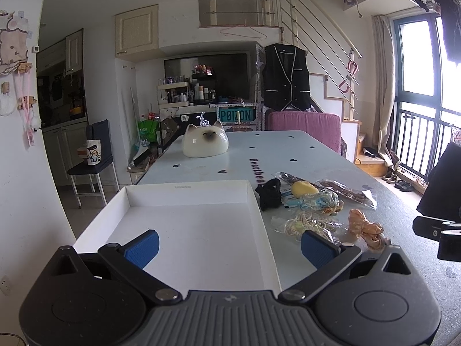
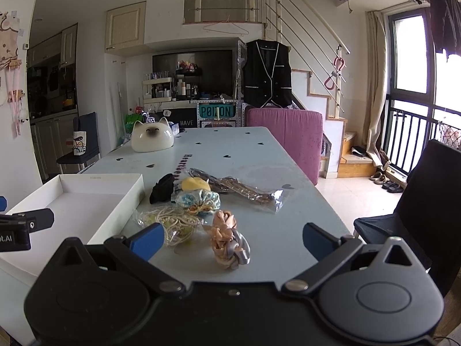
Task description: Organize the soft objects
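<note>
Ahead, both my grippers hover with fingers spread wide and nothing between them: my left gripper (image 1: 229, 249) over the white tray (image 1: 260, 216), my right gripper (image 2: 234, 243) over the pile of soft things.

Peach ribbon bundle (image 2: 229, 242) lies nearest my right fingers, on bare bench (image 2: 259, 150) near the near edge. Beside it, touching the tray's right wall, a clear bag of cream cord (image 2: 170, 223). Behind these, huddled together: a blue-and-cream knitted piece (image 2: 197, 200), a black scrunchie (image 2: 162, 189), a yellow soft lump (image 2: 196, 184), and a clear packet of brown strips (image 2: 245, 191) lying aslant toward the right edge.

Bench surface pale blue, dotted with small black hearts; printed lettering begins "Heartbea", the rest covered. At the far left corner stands a white cat-face ornament (image 2: 152, 138). Beyond the far edge, a sign reads "POIZON" (image 2: 216, 111); a pink cushion (image 2: 285, 132) and hanging black vest (image 2: 268, 75) stand near a staircase.
</note>
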The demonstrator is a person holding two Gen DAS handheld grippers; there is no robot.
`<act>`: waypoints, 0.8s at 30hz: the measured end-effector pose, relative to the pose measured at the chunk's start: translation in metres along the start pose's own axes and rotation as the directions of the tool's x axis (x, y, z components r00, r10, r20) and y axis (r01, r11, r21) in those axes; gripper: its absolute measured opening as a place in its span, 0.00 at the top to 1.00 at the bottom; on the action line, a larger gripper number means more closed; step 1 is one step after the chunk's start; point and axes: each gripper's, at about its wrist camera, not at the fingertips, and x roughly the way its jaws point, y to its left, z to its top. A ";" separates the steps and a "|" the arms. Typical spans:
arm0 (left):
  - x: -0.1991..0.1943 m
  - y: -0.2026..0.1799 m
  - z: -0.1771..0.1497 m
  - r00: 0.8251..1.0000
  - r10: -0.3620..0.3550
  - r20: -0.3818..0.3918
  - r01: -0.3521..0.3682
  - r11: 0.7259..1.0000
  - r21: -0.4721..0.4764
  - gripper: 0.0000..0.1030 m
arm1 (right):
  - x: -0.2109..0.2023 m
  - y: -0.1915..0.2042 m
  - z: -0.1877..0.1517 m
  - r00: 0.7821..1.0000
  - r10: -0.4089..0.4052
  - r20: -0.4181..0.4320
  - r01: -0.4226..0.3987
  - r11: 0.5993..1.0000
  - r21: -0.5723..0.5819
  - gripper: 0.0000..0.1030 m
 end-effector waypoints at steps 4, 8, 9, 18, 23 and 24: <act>0.005 -0.005 -0.002 1.000 -0.016 -0.013 0.016 1.000 0.009 0.00 | 0.001 -0.007 0.004 1.000 0.000 -0.010 0.000 1.000 0.010 0.00; 0.010 -0.018 -0.001 0.999 -0.052 -0.008 0.052 0.998 0.027 0.00 | 0.008 -0.015 0.004 1.000 -0.001 -0.016 0.001 1.000 0.026 0.00; 0.011 -0.023 0.000 0.998 -0.067 -0.002 0.067 0.997 0.038 0.00 | 0.010 -0.017 0.004 1.000 0.001 -0.015 -0.001 1.000 0.029 0.00; 0.030 -0.058 0.007 0.986 -0.164 -0.004 0.164 0.982 0.094 0.00 | 0.035 -0.042 0.008 1.000 0.012 -0.018 -0.010 0.996 0.086 0.00; 0.044 -0.062 0.016 0.978 -0.206 -0.035 0.207 0.978 0.038 0.01 | 0.068 -0.053 0.013 0.993 0.104 -0.050 -0.098 0.988 0.118 0.14; 0.047 -0.062 0.018 0.975 -0.218 -0.047 0.219 0.975 0.023 0.01 | 0.077 -0.055 0.014 0.989 0.132 -0.064 -0.123 0.983 0.134 0.16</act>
